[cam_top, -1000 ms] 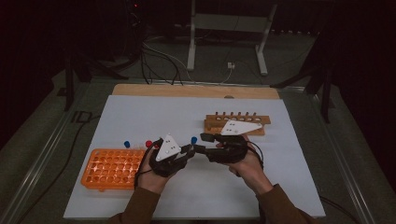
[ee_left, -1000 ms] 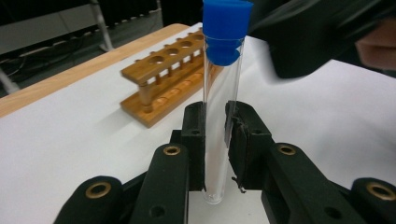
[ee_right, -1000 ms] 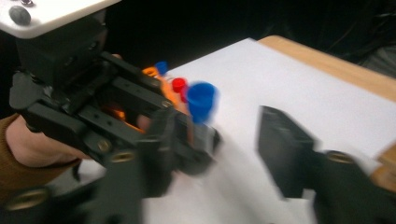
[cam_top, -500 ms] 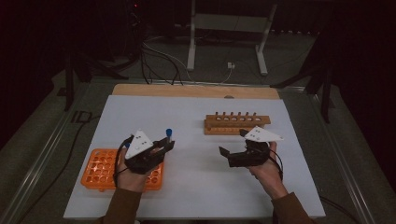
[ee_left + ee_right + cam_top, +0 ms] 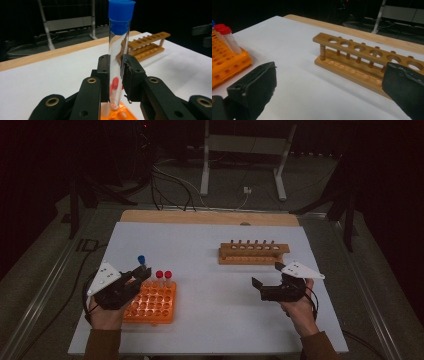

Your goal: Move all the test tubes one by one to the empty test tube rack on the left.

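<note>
My left gripper (image 5: 142,272) is shut on a clear tube with a blue cap (image 5: 118,50), held upright over the far edge of the orange rack (image 5: 149,303). In the high view the blue cap (image 5: 141,259) pokes up beside two red-capped tubes (image 5: 164,277) standing in that rack. My right gripper (image 5: 267,280) hangs open and empty over the white sheet, just short of the wooden rack (image 5: 254,252). In the right gripper view the wooden rack (image 5: 367,60) shows its row of empty holes between the spread jaws, and the red-capped tubes (image 5: 227,38) stand far left.
A white sheet (image 5: 210,285) covers the table, with a bare wooden strip (image 5: 210,217) along its far edge. Cables and a metal stand (image 5: 242,160) lie on the dark floor beyond. Bare sheet stretches between the two racks.
The two hands, close together at the table's middle a second ago, have parted. The left carried the blue-capped tube left to the orange rack; the right drew back to the right, open.
</note>
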Tool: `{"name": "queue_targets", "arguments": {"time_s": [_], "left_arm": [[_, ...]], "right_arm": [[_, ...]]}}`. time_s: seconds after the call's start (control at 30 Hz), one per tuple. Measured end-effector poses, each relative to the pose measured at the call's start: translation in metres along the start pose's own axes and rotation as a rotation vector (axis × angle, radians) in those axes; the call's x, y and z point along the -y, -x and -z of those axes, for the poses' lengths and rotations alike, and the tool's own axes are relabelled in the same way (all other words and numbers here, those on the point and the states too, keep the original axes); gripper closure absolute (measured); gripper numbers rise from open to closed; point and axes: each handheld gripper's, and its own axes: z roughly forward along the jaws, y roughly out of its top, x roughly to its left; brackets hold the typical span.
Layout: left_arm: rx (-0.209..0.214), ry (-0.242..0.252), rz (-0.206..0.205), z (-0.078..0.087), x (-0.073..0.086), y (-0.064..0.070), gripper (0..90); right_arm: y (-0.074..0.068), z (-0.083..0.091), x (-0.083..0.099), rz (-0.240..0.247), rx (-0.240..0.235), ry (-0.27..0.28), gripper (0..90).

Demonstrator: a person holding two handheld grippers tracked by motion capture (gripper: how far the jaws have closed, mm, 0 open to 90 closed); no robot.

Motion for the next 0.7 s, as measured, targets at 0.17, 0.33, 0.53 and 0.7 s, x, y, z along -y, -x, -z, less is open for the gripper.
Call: {"name": "queue_targets", "arguments": {"time_s": [0.17,0.33,0.53,0.7], "left_arm": [[-0.038,0.000,0.011,0.009,0.007,-0.010,77.4],[-0.079,-0.015,0.010,0.012,0.016,-0.018,77.4],[-0.157,-0.019,0.019,0.012,0.032,-0.030,77.3],[-0.208,-0.044,0.055,0.004,0.045,-0.043,77.4]], "right_arm": [[0.007,0.007,0.006,-0.021,0.013,0.005,0.0],[0.011,0.011,0.012,-0.038,0.014,0.010,0.0],[0.016,0.016,0.016,-0.056,0.024,0.020,0.0],[0.018,0.018,0.017,-0.063,0.030,0.031,0.0]]}}
